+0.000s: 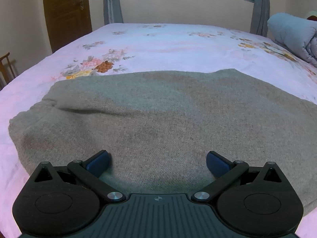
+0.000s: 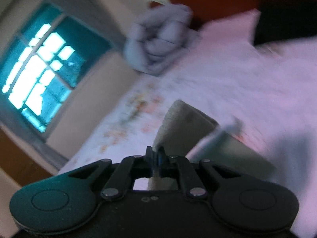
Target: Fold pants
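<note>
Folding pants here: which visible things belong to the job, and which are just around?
Job:
- grey-beige woven pants
- left gripper, open above them
- right gripper, shut on a pants edge

Just around:
- pink floral bedsheet
- rolled grey-blue quilt
- brown wooden door
- grey curtains

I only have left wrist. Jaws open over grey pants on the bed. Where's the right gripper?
Observer: The right gripper is shut on a fold of the pants, with the cloth pinched between its pads.
Operator: Is that cloth flat on the bed?
Observer: No, it stands up from the pads, lifted off the floral sheet. The right wrist picture is motion-blurred.
Operator: Anything ahead of it?
Observer: A rolled grey quilt lies further up the bed, with a pink pillow beside it.
Operator: And my side?
Observer: The left gripper holds nothing; its pads stand apart above the spread pants.
</note>
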Demonstrator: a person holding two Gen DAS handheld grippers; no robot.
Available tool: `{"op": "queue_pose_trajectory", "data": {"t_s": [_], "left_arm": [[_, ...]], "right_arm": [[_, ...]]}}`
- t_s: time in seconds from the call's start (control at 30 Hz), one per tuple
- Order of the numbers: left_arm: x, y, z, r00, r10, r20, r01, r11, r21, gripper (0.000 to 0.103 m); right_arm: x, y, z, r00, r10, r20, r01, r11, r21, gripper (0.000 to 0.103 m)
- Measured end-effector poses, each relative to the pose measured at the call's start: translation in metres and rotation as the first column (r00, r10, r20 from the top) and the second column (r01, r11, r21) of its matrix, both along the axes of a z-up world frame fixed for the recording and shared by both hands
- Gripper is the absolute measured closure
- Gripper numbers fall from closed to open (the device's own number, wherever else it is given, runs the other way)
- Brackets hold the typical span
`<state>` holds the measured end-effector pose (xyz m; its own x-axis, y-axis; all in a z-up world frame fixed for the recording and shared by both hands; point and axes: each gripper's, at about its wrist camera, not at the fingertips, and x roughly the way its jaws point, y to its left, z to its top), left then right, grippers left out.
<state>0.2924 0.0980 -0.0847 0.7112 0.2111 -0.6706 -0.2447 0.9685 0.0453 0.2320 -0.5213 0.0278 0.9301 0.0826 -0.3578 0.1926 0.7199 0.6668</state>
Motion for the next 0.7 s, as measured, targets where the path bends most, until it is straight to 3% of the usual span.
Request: {"op": "queue_pose_trajectory", "data": {"t_s": [0.07,0.13,0.2,0.3,0.33,0.37,0.43,0.53,0.63,0.7], "left_arm": [[0.0,0.0,0.0,1.0,0.001,-0.001,-0.001,1.0,-0.001,0.0],[0.0,0.0,0.0,1.0,0.0,0.002,0.0,1.0,0.0,0.0],[-0.001,-0.001,0.0,1.0,0.0,0.007,0.0,1.0,0.002,0.0],[-0.001,-0.001,0.0,1.0,0.001,0.005,-0.001,1.0,0.004,0.0],[0.0,-0.001,0.0,1.0,0.0,0.001,0.0,1.0,0.005,0.0],[0.0,-0.001,0.001,1.0,-0.002,-0.003,0.002,1.0,0.005,0.0],[0.002,-0.001,0.001,1.0,-0.004,-0.009,0.004,1.0,0.005,0.0],[0.002,-0.002,0.001,1.0,-0.002,-0.007,0.002,1.0,0.007,0.0],[0.0,-0.003,0.0,1.0,0.0,0.0,0.0,1.0,0.009,0.0],[0.0,-0.003,0.0,1.0,0.0,0.002,0.0,1.0,0.009,0.0]], "right_arm": [[-0.006,-0.002,0.013,0.999,0.009,0.042,-0.009,1.0,-0.001,0.103],[-0.017,-0.012,0.006,0.999,-0.016,0.042,0.015,1.0,0.025,0.103],[-0.029,-0.03,-0.029,0.998,-0.064,-0.018,0.066,0.992,0.103,0.103],[-0.037,-0.052,-0.103,0.97,-0.108,-0.218,0.152,0.969,0.197,0.103],[-0.043,-0.059,-0.123,0.962,-0.113,-0.247,0.177,0.95,0.256,0.103],[-0.05,-0.063,-0.137,0.97,-0.115,-0.213,0.181,0.93,0.32,0.103],[-0.054,-0.065,-0.144,0.977,-0.121,-0.176,0.178,0.918,0.354,0.103],[-0.05,-0.064,-0.139,0.98,-0.112,-0.167,0.162,0.932,0.324,0.102],[-0.058,-0.066,-0.13,0.983,-0.106,-0.147,0.146,0.945,0.292,0.088],[-0.066,-0.065,-0.124,0.981,-0.125,-0.15,0.16,0.955,0.251,0.085]]}}
